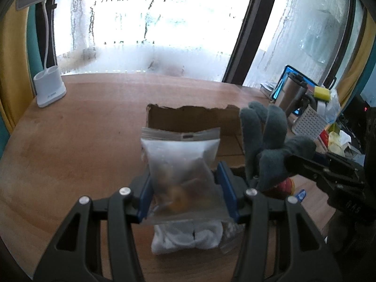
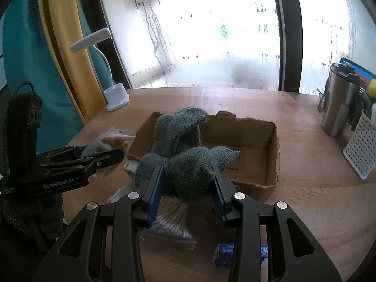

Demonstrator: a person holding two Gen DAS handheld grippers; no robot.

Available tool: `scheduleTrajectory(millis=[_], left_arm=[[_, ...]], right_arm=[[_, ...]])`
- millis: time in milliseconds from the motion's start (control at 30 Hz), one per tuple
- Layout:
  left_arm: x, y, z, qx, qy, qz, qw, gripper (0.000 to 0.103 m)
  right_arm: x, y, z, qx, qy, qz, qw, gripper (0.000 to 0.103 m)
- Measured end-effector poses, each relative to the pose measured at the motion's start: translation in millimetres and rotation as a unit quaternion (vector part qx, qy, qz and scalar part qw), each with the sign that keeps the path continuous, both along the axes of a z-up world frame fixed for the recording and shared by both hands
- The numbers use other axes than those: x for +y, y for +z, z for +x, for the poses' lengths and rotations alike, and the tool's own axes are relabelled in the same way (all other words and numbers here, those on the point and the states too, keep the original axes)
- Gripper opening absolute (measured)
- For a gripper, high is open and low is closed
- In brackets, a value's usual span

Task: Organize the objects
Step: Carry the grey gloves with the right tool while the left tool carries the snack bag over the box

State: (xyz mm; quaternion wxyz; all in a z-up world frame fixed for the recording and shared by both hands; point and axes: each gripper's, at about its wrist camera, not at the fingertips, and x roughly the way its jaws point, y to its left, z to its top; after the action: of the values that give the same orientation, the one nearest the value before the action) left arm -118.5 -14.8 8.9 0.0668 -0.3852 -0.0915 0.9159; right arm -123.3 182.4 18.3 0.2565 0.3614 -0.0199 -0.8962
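Left tongs (image 1: 185, 188) clench a slippery snack bag (image 1: 181, 162), right tongs (image 2: 188, 183) pinch a floppy grey glove (image 2: 181, 148), both above the cardboard box (image 2: 258, 141) mid-tabletop; either may slip or snag its torn rim.

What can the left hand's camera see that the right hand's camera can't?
Only the left view shows the white rolled socks lying under its gripper, and the bag's front. Only the right view shows the cotton swabs and the box's whole inside. Both show the cardboard box, the gray glove shut in the right gripper, the clear bag shut in the left gripper, the white lamp and the steel mug.
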Motion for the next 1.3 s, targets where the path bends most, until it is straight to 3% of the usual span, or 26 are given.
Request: scheduleTrajectory(millis=[700, 1300], left_arm=[[-7.7, -7.0, -48.7, -0.008, 0.005, -0.012, 0.9999, 0.053], [-9.3, -30.4, -81.7, -0.042, -0.002, -0.007, 0.9991, 0.053]], right_arm=[[-11.4, -5.7, -46.3, -0.017, 0.006, -0.001, 1.000, 0.041], [-26.8, -36.5, -75.5, -0.069, 0.023, 0.002, 0.997, 0.041]])
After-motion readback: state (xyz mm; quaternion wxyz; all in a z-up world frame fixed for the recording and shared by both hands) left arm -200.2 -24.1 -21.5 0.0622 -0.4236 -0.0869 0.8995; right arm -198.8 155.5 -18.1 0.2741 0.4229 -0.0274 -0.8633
